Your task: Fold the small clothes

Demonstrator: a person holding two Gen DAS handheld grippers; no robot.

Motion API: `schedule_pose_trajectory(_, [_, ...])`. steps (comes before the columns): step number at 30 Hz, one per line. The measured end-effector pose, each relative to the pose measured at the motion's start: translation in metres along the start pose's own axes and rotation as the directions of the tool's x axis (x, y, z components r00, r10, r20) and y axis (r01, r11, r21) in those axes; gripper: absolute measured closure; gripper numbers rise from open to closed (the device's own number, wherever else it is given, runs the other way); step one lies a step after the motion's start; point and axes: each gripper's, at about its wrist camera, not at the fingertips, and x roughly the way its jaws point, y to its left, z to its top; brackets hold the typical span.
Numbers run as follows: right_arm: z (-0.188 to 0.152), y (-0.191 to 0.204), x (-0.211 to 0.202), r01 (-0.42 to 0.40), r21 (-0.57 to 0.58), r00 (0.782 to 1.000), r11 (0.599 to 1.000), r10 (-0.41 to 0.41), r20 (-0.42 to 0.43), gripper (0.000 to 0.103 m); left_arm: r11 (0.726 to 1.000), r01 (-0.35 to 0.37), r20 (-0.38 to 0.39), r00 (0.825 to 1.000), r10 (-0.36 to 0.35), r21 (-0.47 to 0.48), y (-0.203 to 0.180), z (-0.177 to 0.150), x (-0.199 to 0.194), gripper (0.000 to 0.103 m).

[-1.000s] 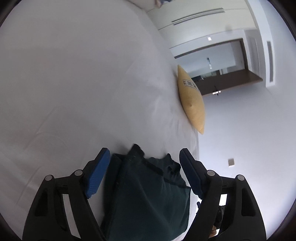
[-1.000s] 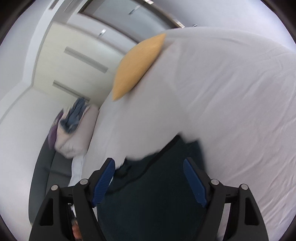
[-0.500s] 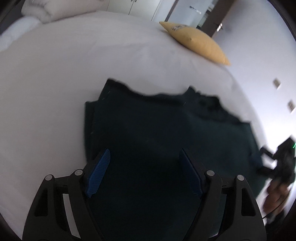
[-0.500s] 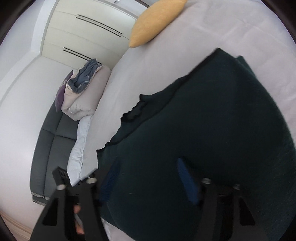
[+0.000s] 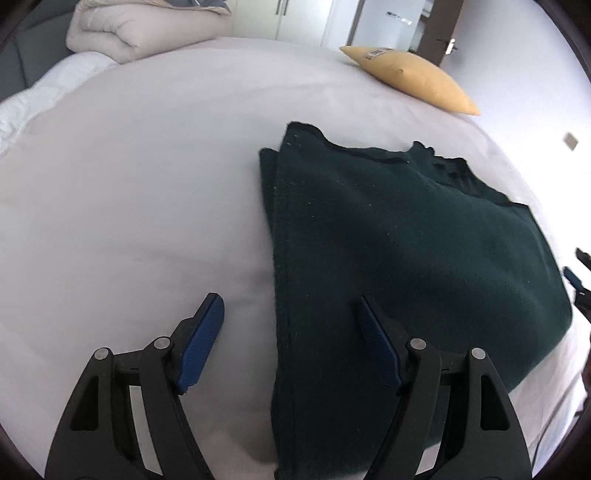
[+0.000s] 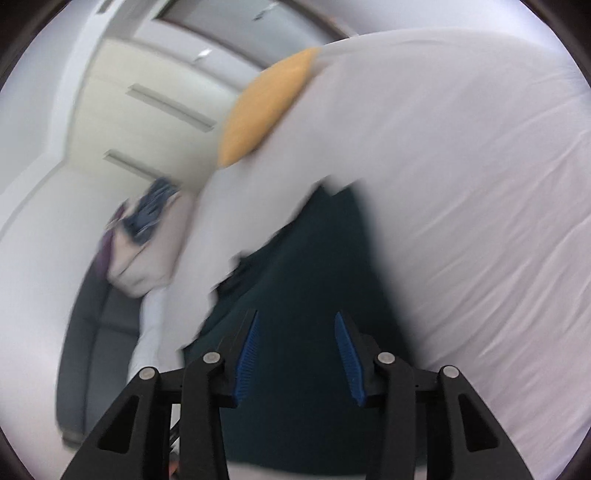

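Left wrist view gives me the clearer look: the dark green garment (image 5: 406,266) lies folded on the white bed (image 5: 140,177), a second layer peeking out along its left edge and a ruffled trim along the far edge. My left tool (image 5: 290,317) has its blue-padded fingers spread wide and grips nothing; one finger sits over bare sheet, the other over the cloth, with the garment's left edge running between them. A yellow pillow (image 5: 413,79) rests near the far edge of the bed, well apart from the garment, and a rolled beige duvet (image 5: 144,31) sits beyond the far left corner. At the right border I catch a sliver of the right tool (image 5: 578,278), just beside the garment's right edge.

The right wrist view is blurred. There I see my right tool (image 6: 295,332) with its fingers partly parted and nothing between the pads, poised over the garment (image 6: 314,258), with the pillow (image 6: 269,107) past it.
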Motion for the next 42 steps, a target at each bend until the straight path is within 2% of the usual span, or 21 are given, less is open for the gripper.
schedule_pose_trajectory(3, [-0.035, 0.042, 0.023, -0.090, -0.103, 0.990, 0.991, 0.077, -0.121, 0.057, 0.998, 0.023, 0.079, 0.996, -0.027, 0.053, -0.023, 0.008, -0.026, 0.032])
schedule_pose_trajectory(5, [-0.060, 0.067, 0.047, -0.164, -0.143, 0.966, 0.976, 0.130, -0.221, 0.057, 0.988, 0.003, 0.113, 0.993, -0.021, 0.154, -0.053, 0.008, -0.034, 0.032])
schedule_pose_trajectory(6, [-0.068, 0.074, 0.055, -0.175, -0.151, 0.960, 0.973, 0.134, -0.248, 0.057, 0.982, -0.004, 0.112, 0.994, -0.018, 0.191, -0.065, 0.007, -0.032, 0.032])
schedule_pose_trajectory(7, [-0.076, 0.077, 0.064, -0.174, -0.156, 0.955, 0.972, 0.128, -0.268, 0.057, 0.977, -0.006, 0.106, 0.994, -0.018, 0.215, -0.071, 0.003, -0.030, 0.032])
schedule_pose_trajectory(8, [-0.082, 0.075, 0.072, -0.171, -0.151, 0.949, 0.974, 0.121, -0.292, 0.057, 0.970, -0.021, 0.072, 0.997, 0.003, 0.244, -0.077, -0.002, -0.020, 0.032])
schedule_pose_trajectory(10, [-0.089, 0.064, 0.082, -0.144, -0.128, 0.944, 0.981, 0.097, -0.316, 0.057, 0.969, -0.051, -0.020, 0.998, 0.057, 0.240, -0.080, -0.010, 0.008, 0.033])
schedule_pose_trajectory(12, [-0.088, 0.050, 0.082, -0.097, -0.115, 0.953, 0.989, 0.059, -0.296, 0.059, 0.978, -0.013, -0.016, 1.000, 0.016, 0.208, -0.065, -0.022, 0.008, 0.032])
schedule_pose_trajectory(14, [-0.081, 0.032, 0.074, -0.086, -0.082, 0.962, 0.993, 0.061, -0.266, 0.070, 0.971, -0.028, -0.012, 0.999, 0.032, 0.237, -0.063, -0.035, 0.000, 0.032])
schedule_pose_trajectory(16, [-0.069, 0.010, 0.059, -0.075, -0.031, 0.974, 0.997, 0.066, -0.216, 0.072, 0.969, -0.033, -0.015, 0.999, 0.038, 0.244, -0.058, -0.045, -0.004, 0.032])
schedule_pose_trajectory(20, [-0.044, -0.017, 0.031, -0.033, 0.014, 0.993, 0.999, 0.034, -0.115, 0.072, 0.984, -0.001, -0.022, 1.000, 0.005, 0.179, -0.050, -0.055, -0.010, 0.032])
schedule_pose_trajectory(24, [-0.031, -0.034, 0.001, 0.025, 0.073, 0.999, 0.997, -0.023, -0.036, 0.071, 0.985, -0.009, -0.019, 1.000, 0.013, 0.175, -0.045, -0.058, -0.018, 0.032])
schedule_pose_trajectory(26, [-0.034, -0.030, -0.009, -0.026, 0.104, 0.999, 0.994, 0.028, -0.022, 0.061, 0.986, -0.003, -0.022, 1.000, 0.007, 0.165, -0.043, -0.059, -0.020, 0.032])
schedule_pose_trajectory(28, [-0.049, -0.007, -0.001, -0.103, 0.062, 0.992, 0.993, 0.107, -0.067, 0.053, 0.986, -0.011, -0.021, 1.000, 0.015, 0.169, -0.045, -0.058, -0.018, 0.031])
schedule_pose_trajectory(31, [-0.075, 0.028, 0.030, -0.154, -0.027, 0.969, 0.988, 0.145, -0.201, 0.053, 0.984, -0.019, -0.021, 1.000, 0.023, 0.175, -0.046, -0.058, -0.018, 0.031])
schedule_pose_trajectory(32, [-0.083, 0.036, 0.044, -0.164, -0.048, 0.959, 0.985, 0.148, -0.244, 0.053, 0.985, -0.017, -0.023, 1.000, 0.021, 0.174, -0.046, -0.058, -0.019, 0.031])
schedule_pose_trajectory(34, [-0.090, 0.039, 0.061, -0.134, -0.069, 0.953, 0.989, 0.109, -0.282, 0.053, 0.984, -0.017, -0.025, 0.999, 0.021, 0.176, -0.048, -0.055, -0.016, 0.031])
schedule_pose_trajectory(36, [-0.089, 0.031, 0.070, -0.107, -0.047, 0.954, 0.993, 0.089, -0.287, 0.057, 0.984, -0.015, -0.025, 0.999, 0.020, 0.176, -0.049, -0.053, -0.014, 0.031])
schedule_pose_trajectory(38, [-0.083, 0.013, 0.065, -0.105, -0.005, 0.957, 0.994, 0.099, -0.273, 0.070, 0.984, -0.012, -0.024, 1.000, 0.016, 0.175, -0.048, -0.054, -0.015, 0.031])
schedule_pose_trajectory(42, [-0.067, -0.013, 0.035, -0.076, 0.040, 0.979, 0.996, 0.082, -0.186, 0.071, 0.985, -0.008, -0.021, 1.000, 0.012, 0.174, -0.048, -0.052, -0.013, 0.031])
